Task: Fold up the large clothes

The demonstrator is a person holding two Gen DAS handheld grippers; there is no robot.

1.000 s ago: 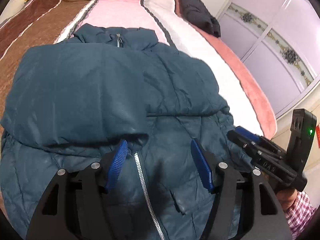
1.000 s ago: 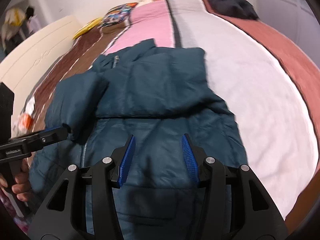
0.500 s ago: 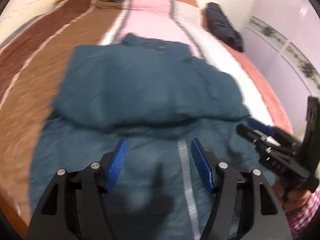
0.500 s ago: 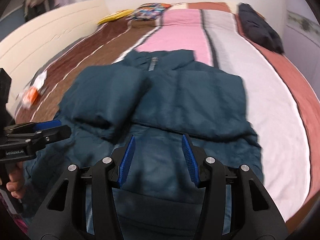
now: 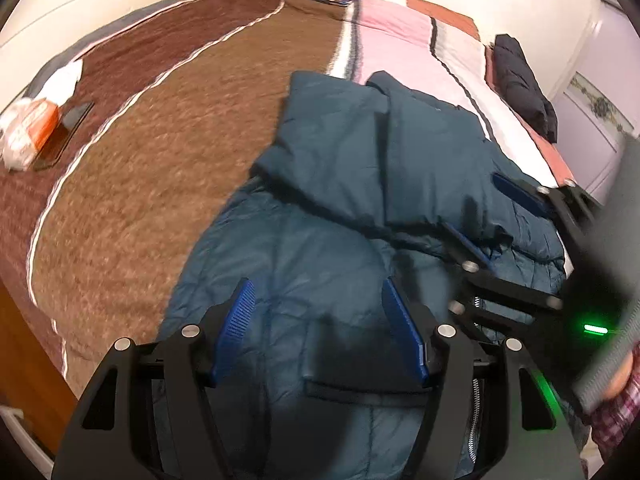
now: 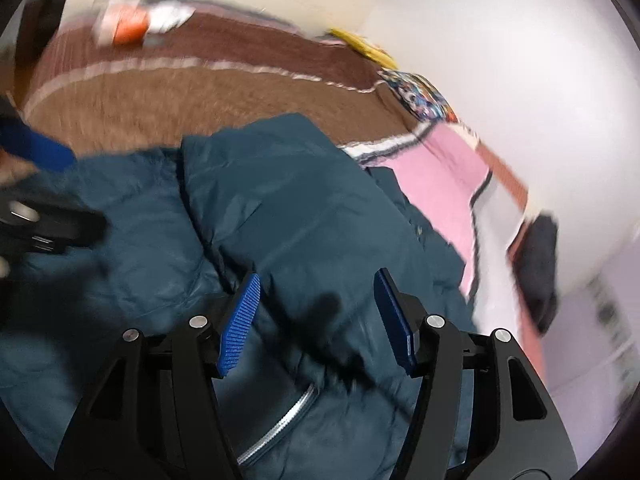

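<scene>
Teal puffer jacket (image 5: 344, 264): spread face-up on the bed (image 5: 160, 168), right under and ahead of both sets of jaws. Zipper side is up, I'd guess so the front panels stay flat while it gets folded.

Sleeves: both look folded in across the chest, lying side by side just ahead of the jaws and making a thick band over the upper body. Makes sense, you want them tucked in before doubling the body over.

Left gripper (image 5: 320, 332): jaws spread wide, nothing between them, hanging over the lower front panel near a pocket flap. Looks positioned to go for the hem, but that's my read only.

Right gripper (image 6: 316, 316): jaws also spread and empty, over the zipper (image 6: 280, 424) area with the folded sleeve just beyond the tips. In the left wrist view it sits to the right of the left jaws, close by, tilted down toward the jacket.

Blur: right wrist view is smeary, so I can't tell if the tips touch fabric.

Dark garment (image 5: 524, 88): far off beyond the jaws on the pink and white end of the bed, well apart from the jacket, probably just parked there.

Orange-and-white package (image 5: 28, 132): way off to the left, out of the way.

Progress guess: sleeves done, bottom-to-top fold not yet done.
</scene>
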